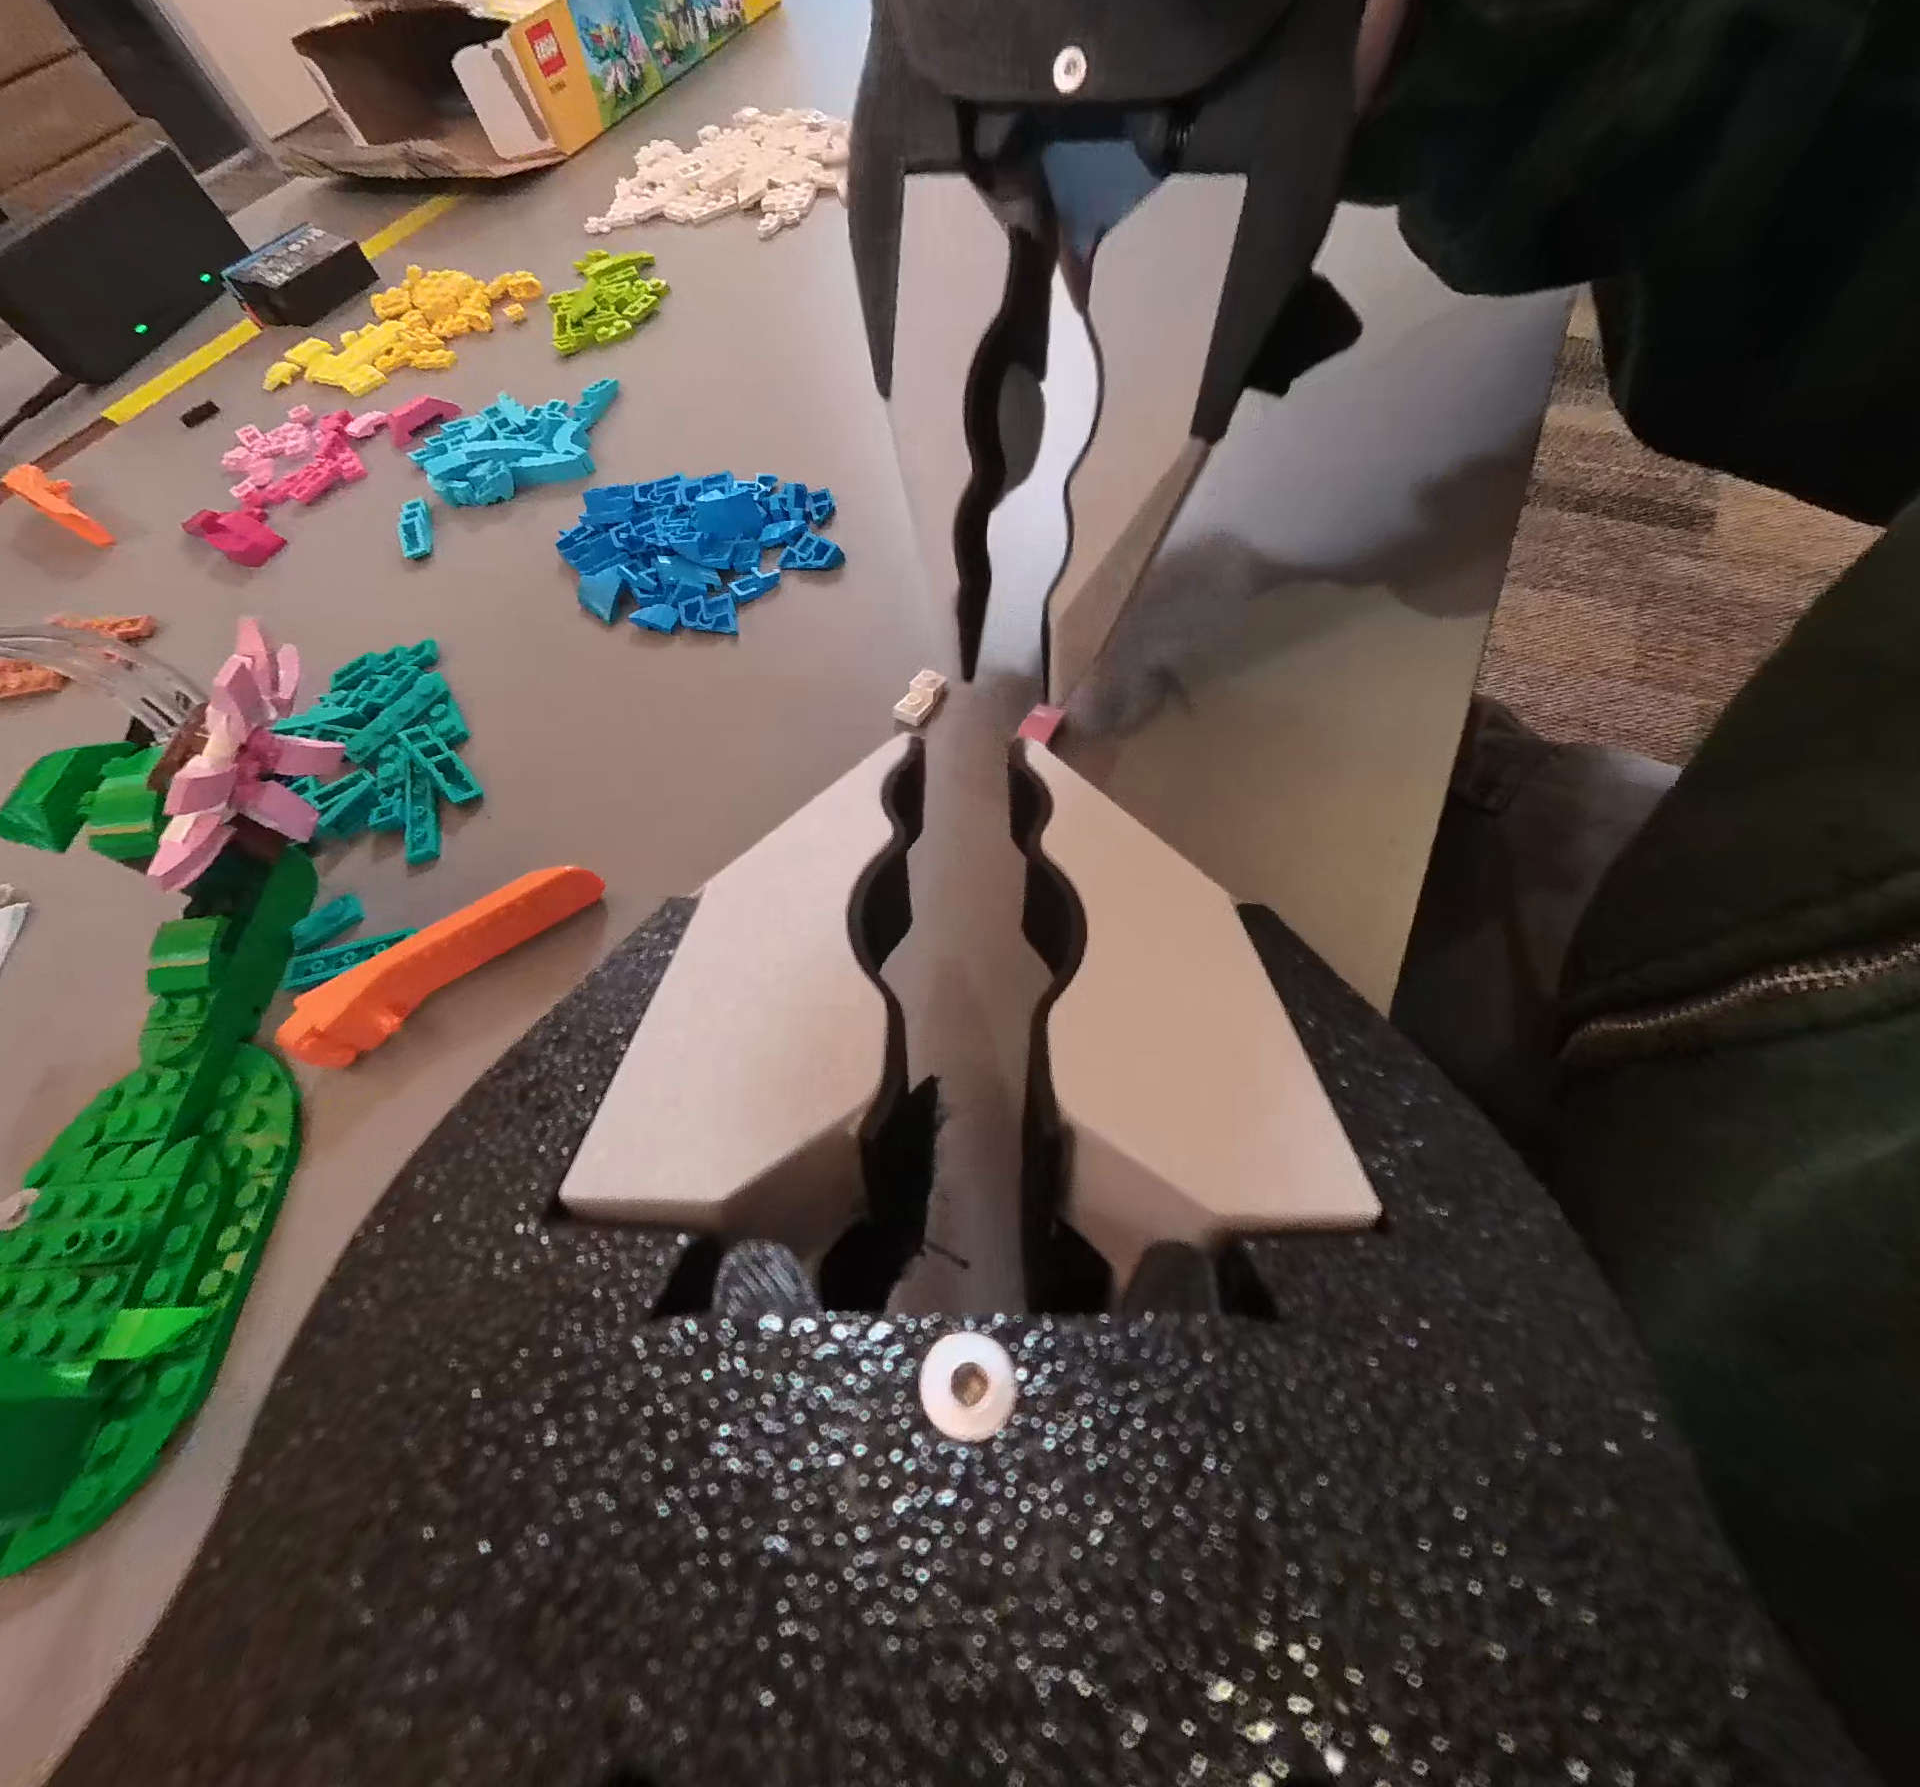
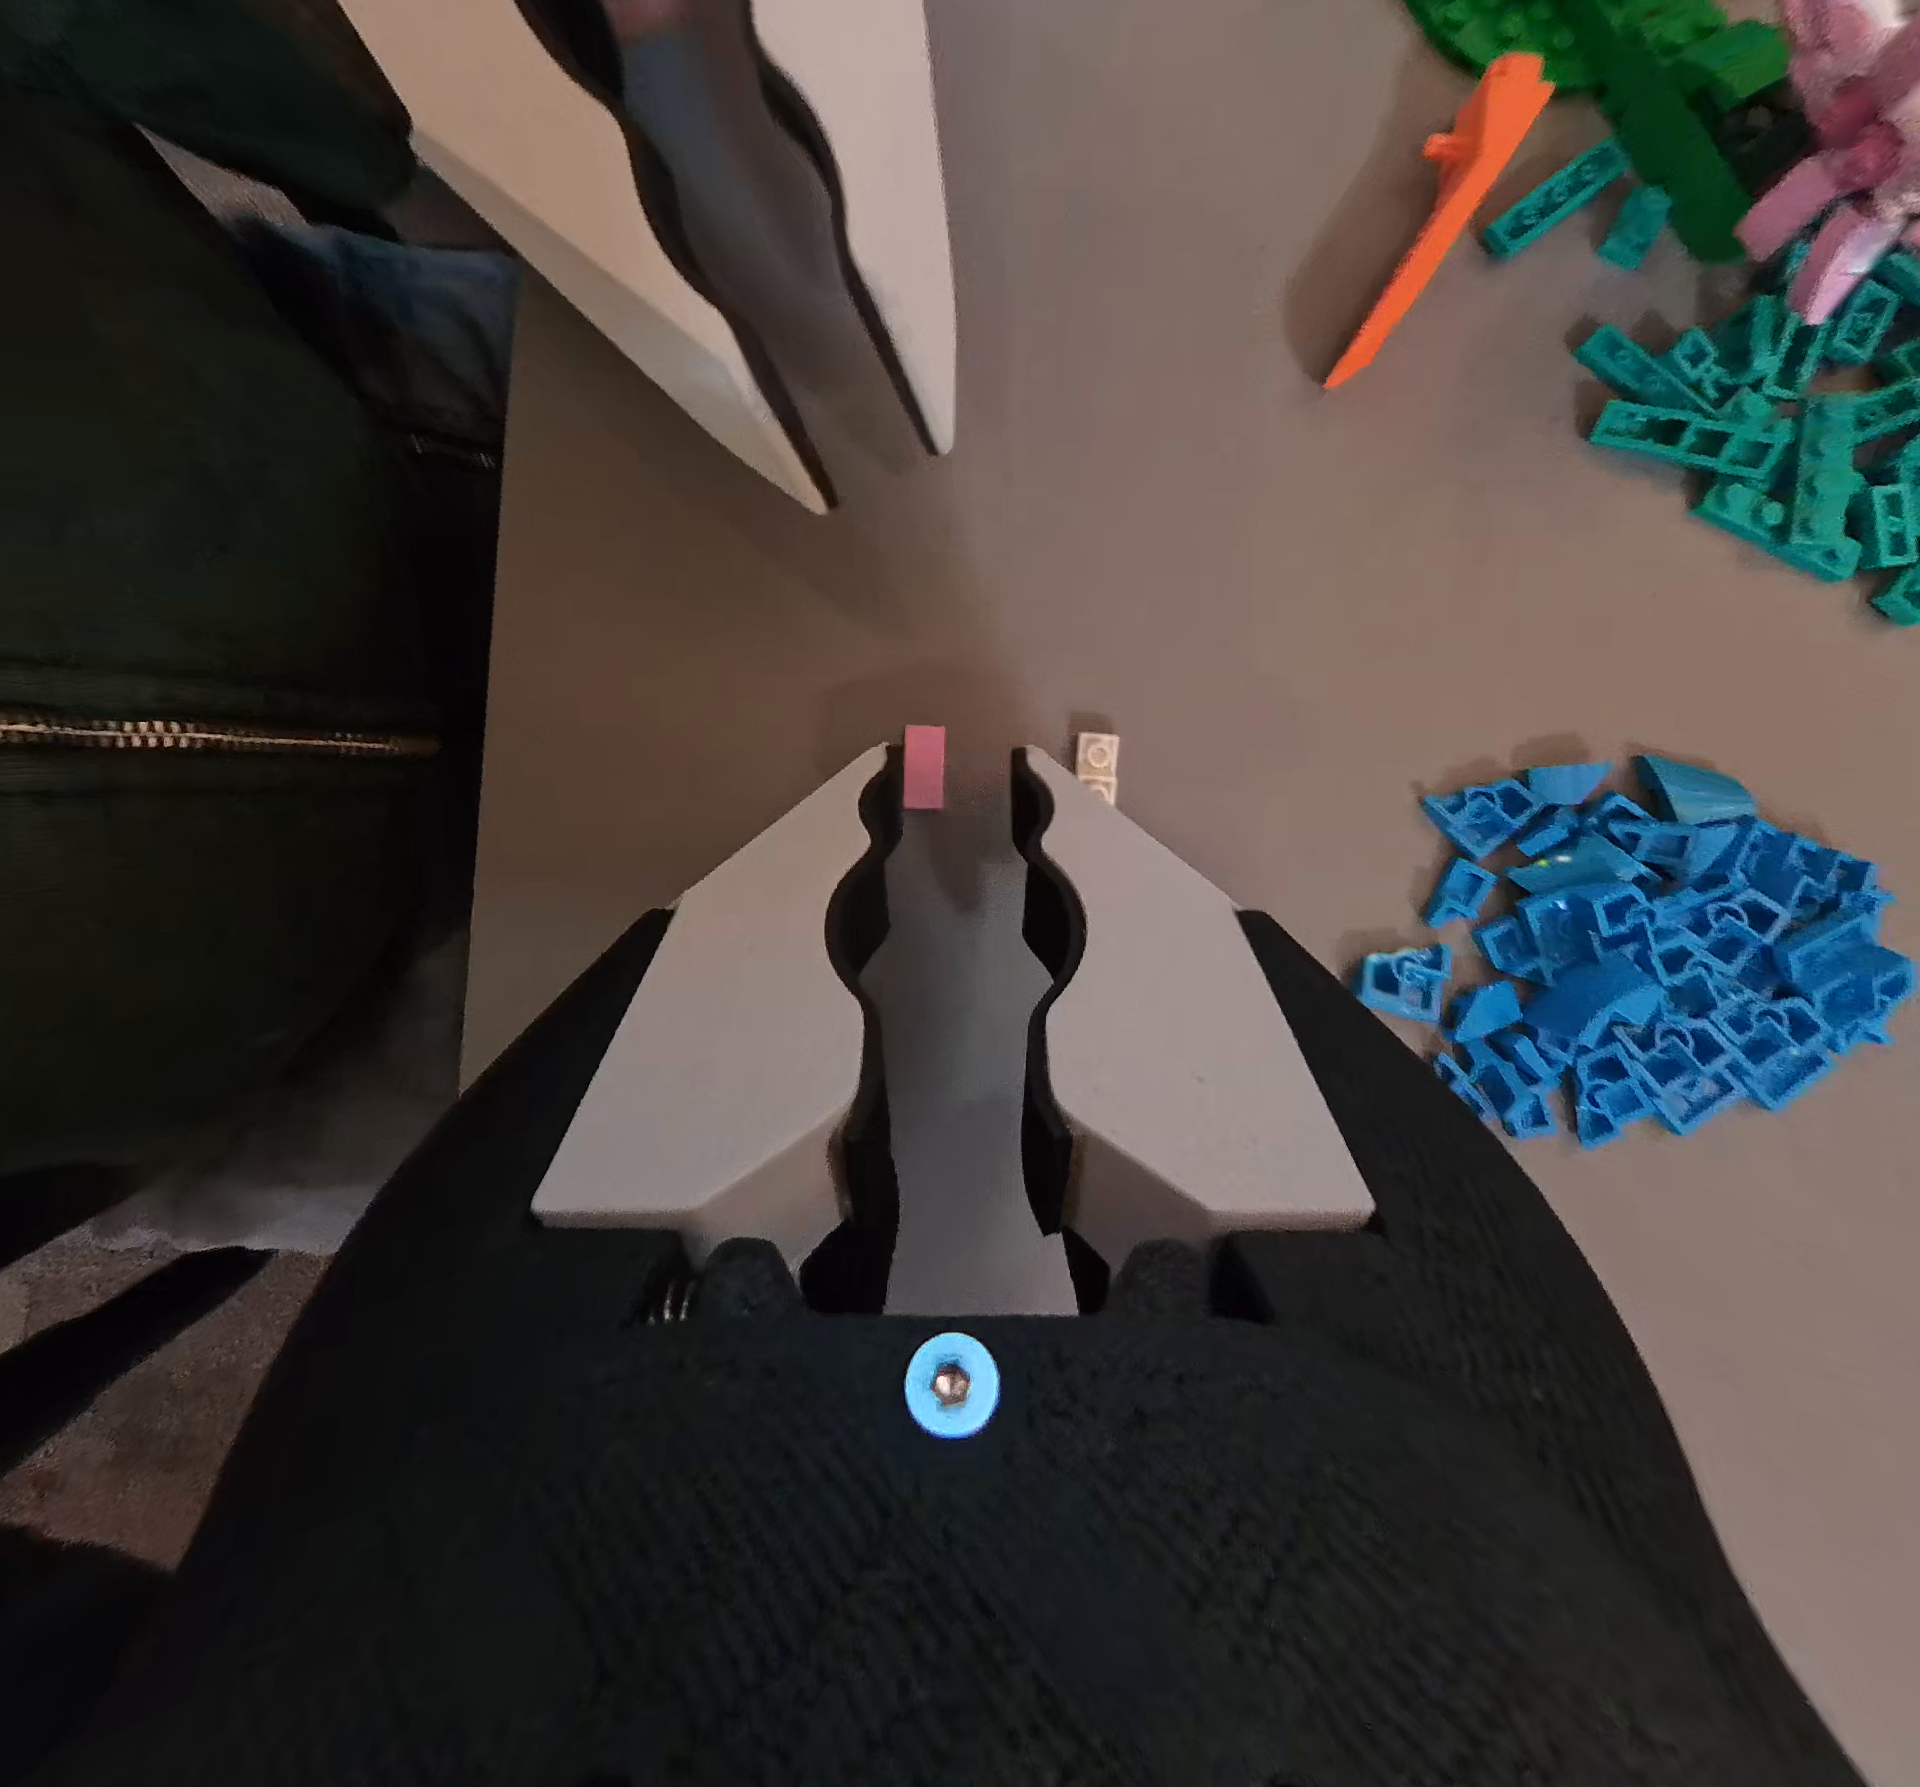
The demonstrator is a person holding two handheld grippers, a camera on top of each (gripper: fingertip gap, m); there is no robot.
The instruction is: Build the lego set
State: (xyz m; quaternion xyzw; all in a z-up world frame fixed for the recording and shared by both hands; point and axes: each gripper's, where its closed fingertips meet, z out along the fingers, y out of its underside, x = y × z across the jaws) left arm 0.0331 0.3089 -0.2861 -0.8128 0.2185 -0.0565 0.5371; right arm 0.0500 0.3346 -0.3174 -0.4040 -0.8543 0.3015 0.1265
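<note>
The left gripper [image 1: 966, 750] stood with a clear gap between its pale, wavy-edged fingers and nothing in it, its tips low over the grey table [image 1: 665, 781]. The right gripper [image 2: 951, 766] was likewise parted and holding nothing; a small pink rectangular brick [image 2: 924, 767] lay on the table between its fingertips, nearer the left finger, though whether it touched that finger could not be told. In the left wrist view this pink brick [image 1: 1041, 725] sat just beyond the left gripper's right fingertip. A small white studded brick [image 1: 920, 698] lay just outside the left fingertip, beside the right gripper's tips [image 1: 1006, 672] coming down from the far side.

To the left lay a heap of blue bricks [image 1: 696, 548], a teal heap [image 1: 400, 750], an orange brick separator [image 1: 436, 968] and the green plant model with a pink flower [image 1: 234, 792]. Farther off were light-blue [image 1: 509, 449], pink [image 1: 296, 464], yellow [image 1: 410, 324], lime [image 1: 608, 298] and white [image 1: 727, 174] heaps and the opened cardboard set box [image 1: 582, 23].
</note>
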